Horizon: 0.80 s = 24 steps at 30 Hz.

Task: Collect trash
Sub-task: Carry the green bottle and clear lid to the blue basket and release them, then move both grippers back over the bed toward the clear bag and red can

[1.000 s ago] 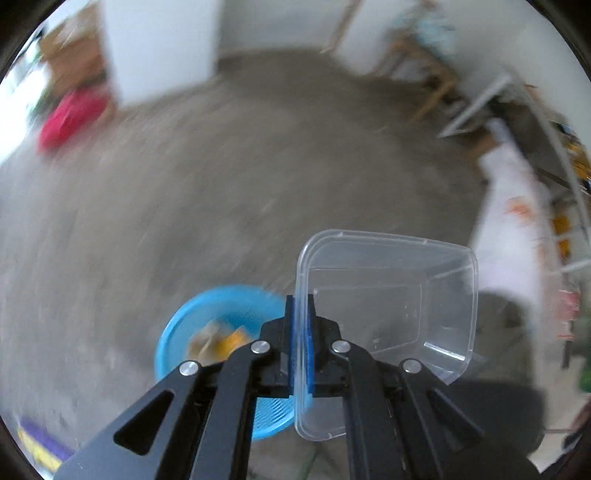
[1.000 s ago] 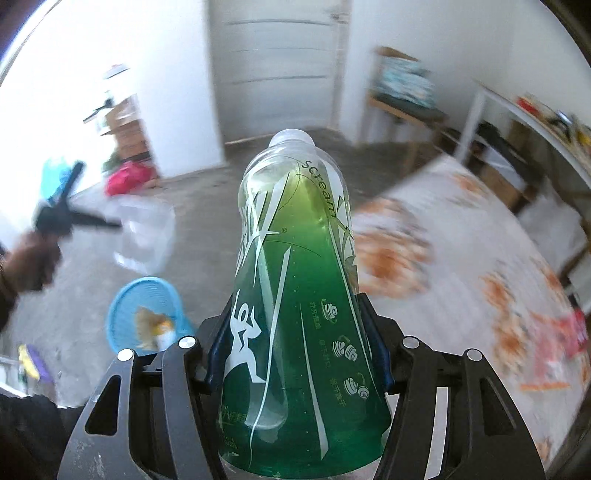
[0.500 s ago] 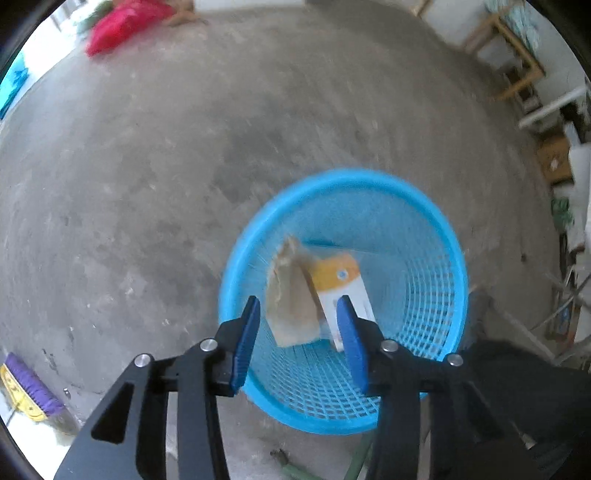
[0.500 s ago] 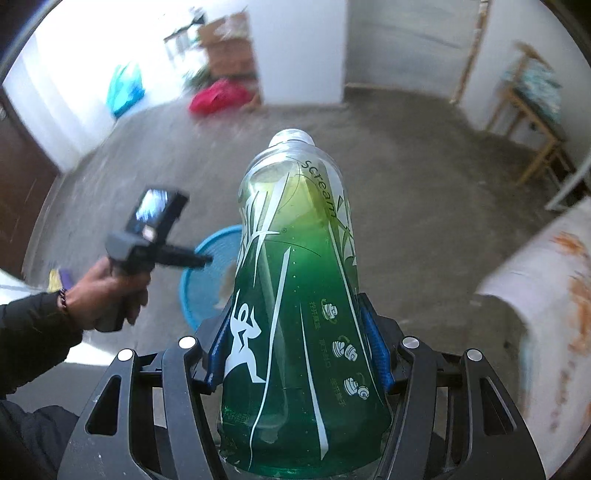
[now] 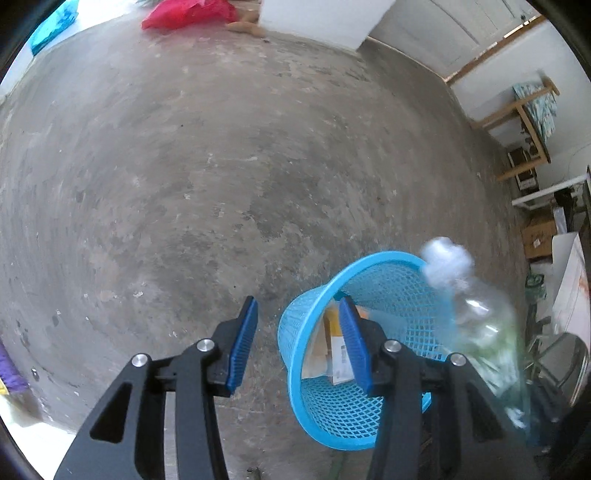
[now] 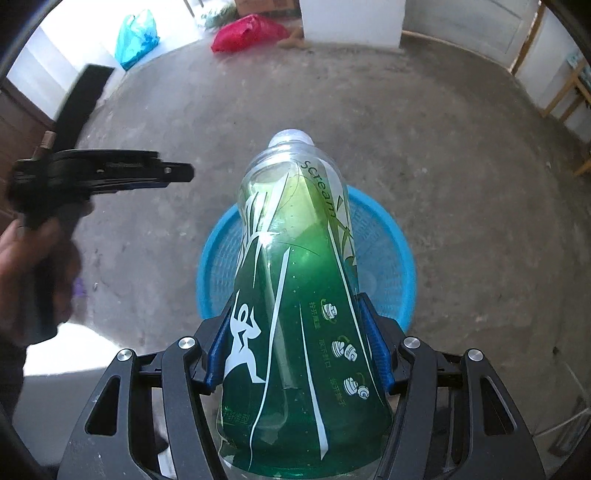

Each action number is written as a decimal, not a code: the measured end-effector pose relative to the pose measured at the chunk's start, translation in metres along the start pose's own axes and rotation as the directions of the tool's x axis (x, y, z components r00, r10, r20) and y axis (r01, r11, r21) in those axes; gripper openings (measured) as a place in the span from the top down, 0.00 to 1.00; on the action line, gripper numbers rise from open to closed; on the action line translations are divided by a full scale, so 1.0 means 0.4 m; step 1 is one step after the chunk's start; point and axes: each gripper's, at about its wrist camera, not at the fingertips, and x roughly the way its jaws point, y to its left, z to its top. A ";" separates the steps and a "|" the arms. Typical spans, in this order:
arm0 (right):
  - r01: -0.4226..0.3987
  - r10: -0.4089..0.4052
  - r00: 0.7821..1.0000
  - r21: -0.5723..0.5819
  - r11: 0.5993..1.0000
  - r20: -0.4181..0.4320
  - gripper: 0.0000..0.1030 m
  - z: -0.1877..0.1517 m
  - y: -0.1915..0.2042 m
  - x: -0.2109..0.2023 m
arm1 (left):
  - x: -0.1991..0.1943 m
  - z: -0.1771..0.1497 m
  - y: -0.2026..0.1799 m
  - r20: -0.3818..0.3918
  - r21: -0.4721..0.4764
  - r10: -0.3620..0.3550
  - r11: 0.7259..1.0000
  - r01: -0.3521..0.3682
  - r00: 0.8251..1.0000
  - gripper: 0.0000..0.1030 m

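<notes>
One green-label bottle [image 6: 295,295], clear top, R gripper [image 6: 297,339].

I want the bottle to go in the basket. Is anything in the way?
Nothing visible is. The right gripper holds the bottle above the open basket. The left gripper is open and off to the side, not over it.

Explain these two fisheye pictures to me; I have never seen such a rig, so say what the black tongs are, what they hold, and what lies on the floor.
Each picture comes from a camera mounted on a hand-held two-finger gripper, looking along its fingers. The left gripper is open and empty. The right gripper clamps a green bottle above a blue basket. The basket stands on the concrete floor and holds paper scraps. A red bag lies farther off.
</notes>
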 end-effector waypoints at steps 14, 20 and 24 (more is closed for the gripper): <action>0.006 -0.008 1.000 0.141 0.990 0.019 0.08 -0.022 -0.068 -0.039 | -0.046 0.004 -0.095 0.030 0.063 -0.037 0.997 0.035 0.999 0.57; 0.025 -0.032 0.999 0.193 0.981 0.036 0.08 -0.049 -0.088 -0.072 | -0.076 -0.003 -0.188 0.036 0.125 -0.054 0.991 0.049 0.998 0.53; 0.050 -0.058 0.998 0.229 0.972 0.032 0.08 -0.058 -0.116 -0.077 | -0.089 -0.011 -0.248 0.030 0.166 -0.057 0.985 0.051 0.998 0.52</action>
